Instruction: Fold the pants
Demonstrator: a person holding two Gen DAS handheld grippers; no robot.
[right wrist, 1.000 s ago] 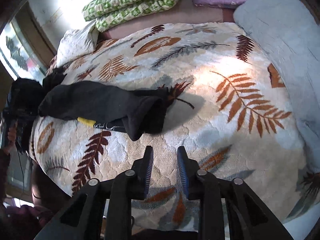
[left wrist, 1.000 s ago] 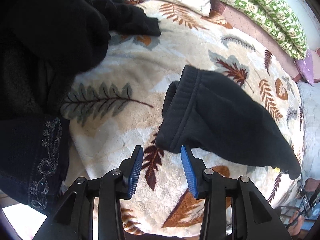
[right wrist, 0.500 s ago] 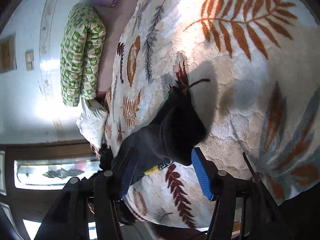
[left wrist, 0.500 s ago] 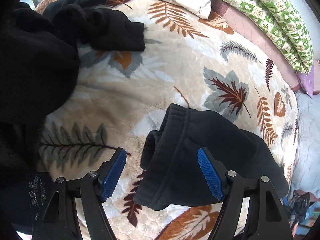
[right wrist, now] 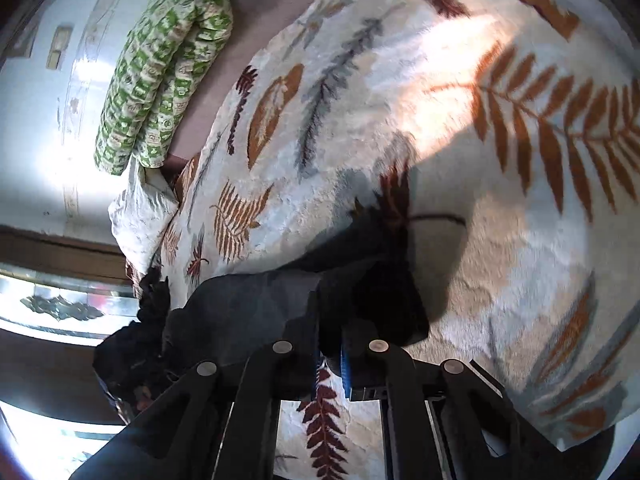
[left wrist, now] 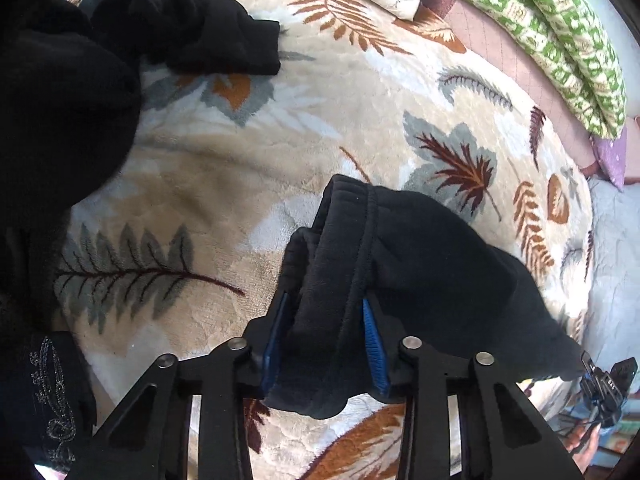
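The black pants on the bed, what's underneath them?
The black pants lie on the leaf-print blanket; the left gripper and right gripper each pinch an end. Whatever lies under the fabric is hidden.

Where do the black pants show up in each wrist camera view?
Left wrist: black pants lower centre, waistband end pinched in the left tool.
Right wrist: lower centre-left, clamped in the right tool.
Shared landmark: green patterned pillow.
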